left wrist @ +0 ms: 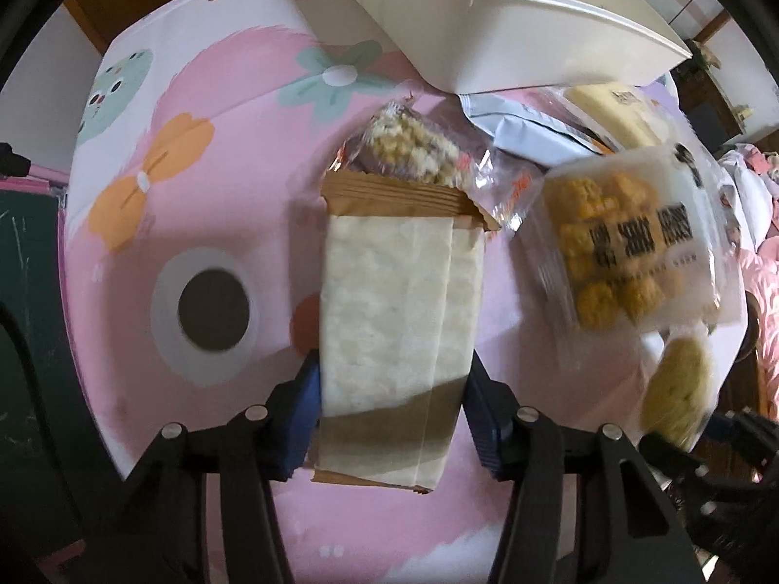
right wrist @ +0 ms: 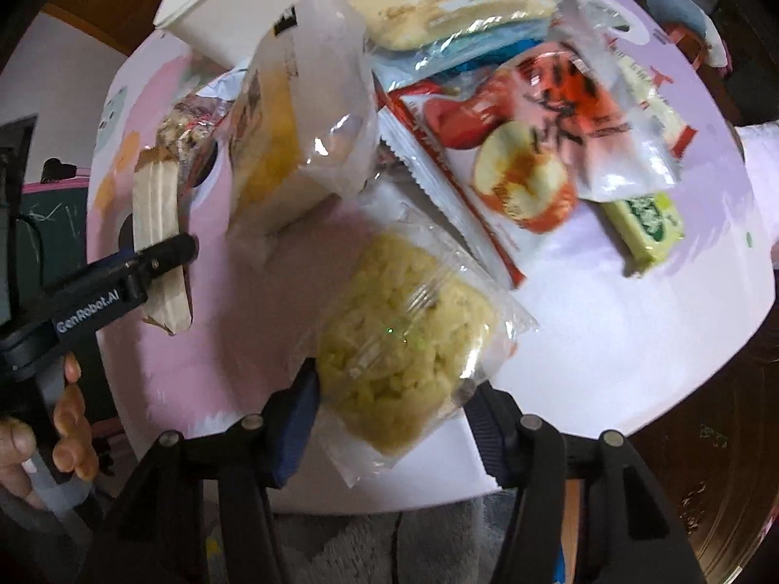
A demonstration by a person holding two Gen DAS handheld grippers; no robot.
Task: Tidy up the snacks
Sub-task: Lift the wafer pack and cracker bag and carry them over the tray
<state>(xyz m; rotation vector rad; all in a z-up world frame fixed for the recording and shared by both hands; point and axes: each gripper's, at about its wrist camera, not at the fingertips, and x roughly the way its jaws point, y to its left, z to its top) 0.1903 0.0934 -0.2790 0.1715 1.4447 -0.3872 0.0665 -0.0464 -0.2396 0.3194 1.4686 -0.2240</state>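
My left gripper (left wrist: 392,418) is shut on a long brown and cream snack packet (left wrist: 397,306), held above the pink cartoon tablecloth (left wrist: 204,185). The same packet shows in the right wrist view (right wrist: 158,224), clamped by the left gripper's black fingers (right wrist: 165,253). My right gripper (right wrist: 392,418) is shut on a clear bag of yellow puffed-rice cake (right wrist: 409,340). A white bin (left wrist: 487,24) stands at the far side of the table, with a pale snack inside. It also shows in the right wrist view (right wrist: 233,5).
A clear packet of mixed grain cake (left wrist: 414,146), a frosted bag of yellow corn puffs (left wrist: 628,243), a grey pouch (left wrist: 526,131). In the right wrist view, a red apple-chip bag (right wrist: 516,146), a green bar (right wrist: 642,224), a pale cracker pack (right wrist: 453,5). The table's front edge (right wrist: 608,438) is close.
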